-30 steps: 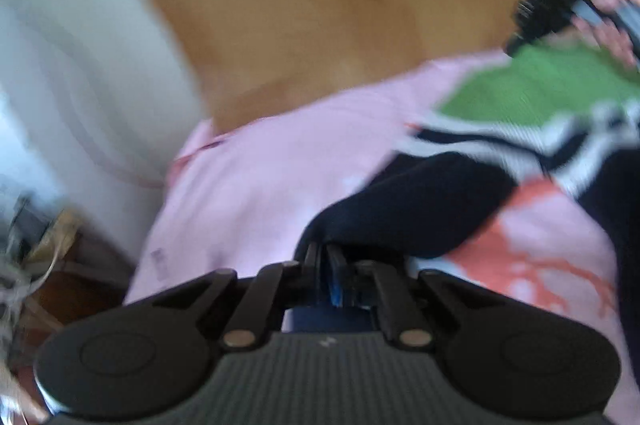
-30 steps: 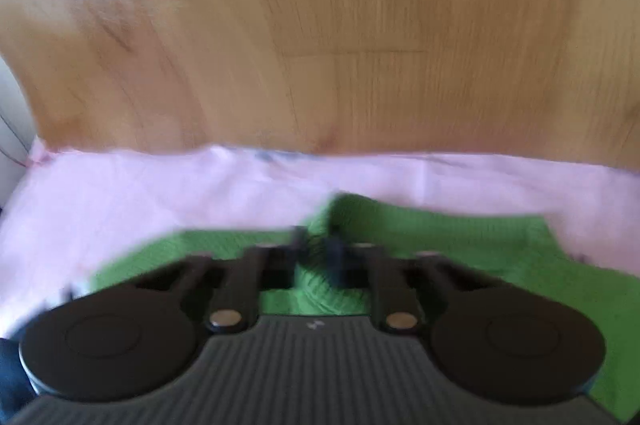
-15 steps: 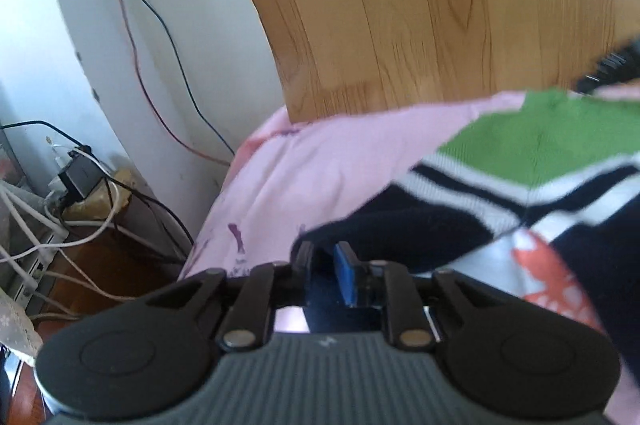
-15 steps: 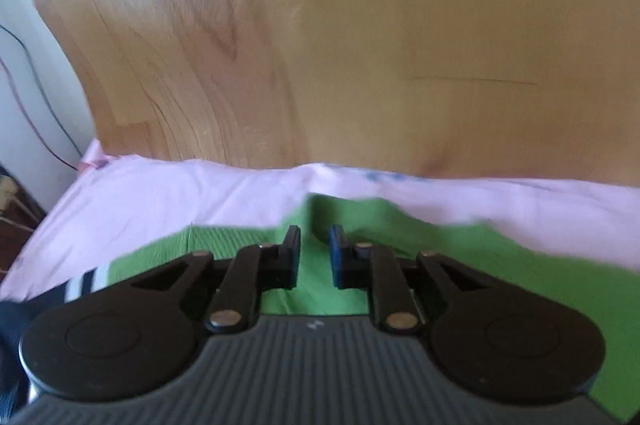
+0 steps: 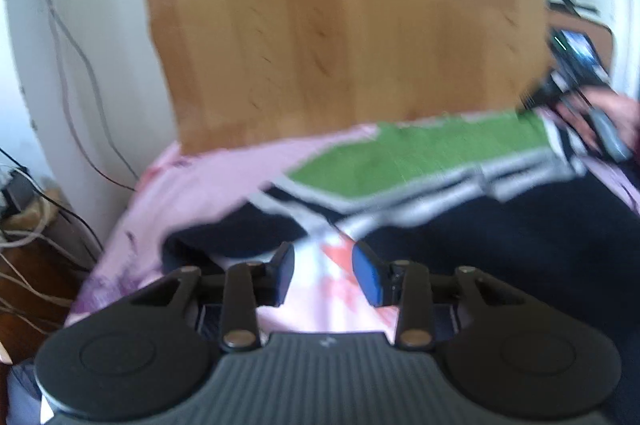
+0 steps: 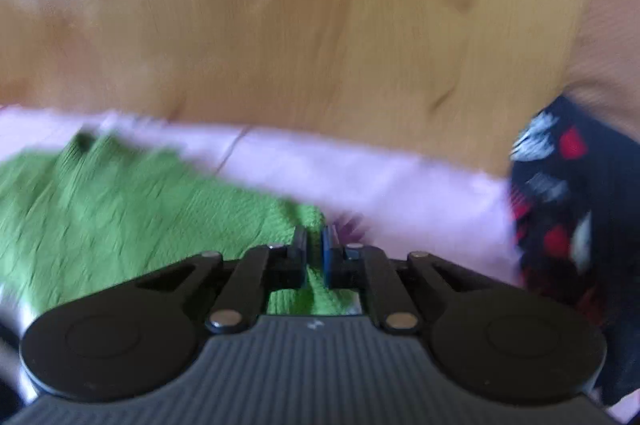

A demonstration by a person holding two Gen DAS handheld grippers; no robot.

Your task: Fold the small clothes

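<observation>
A small knit sweater (image 5: 420, 153), green on top with white and black stripes and a navy lower part, lies on a pink sheet (image 5: 208, 185). My left gripper (image 5: 322, 275) hangs just above the sheet with its jaws opening. Nothing is between them, and the navy sleeve (image 5: 232, 233) lies just beyond its left finger. My right gripper (image 6: 315, 245) is shut at the right edge of the green part of the sweater (image 6: 140, 217), with green knit at and under its pads. In the left wrist view, the right gripper (image 5: 560, 93) and a hand (image 5: 616, 113) show at the sweater's far right.
A wooden board (image 5: 340, 25) stands upright behind the sheet. Cables (image 5: 60, 65) hang down the white wall at the left, above more wires on the floor. A dark cloth with red and white print (image 6: 568, 205) lies at the right of the sheet.
My left gripper has let go of the navy sleeve, opened and drawn back. My right gripper opened off the green collar, slid right along the sweater and shut again at its edge.
</observation>
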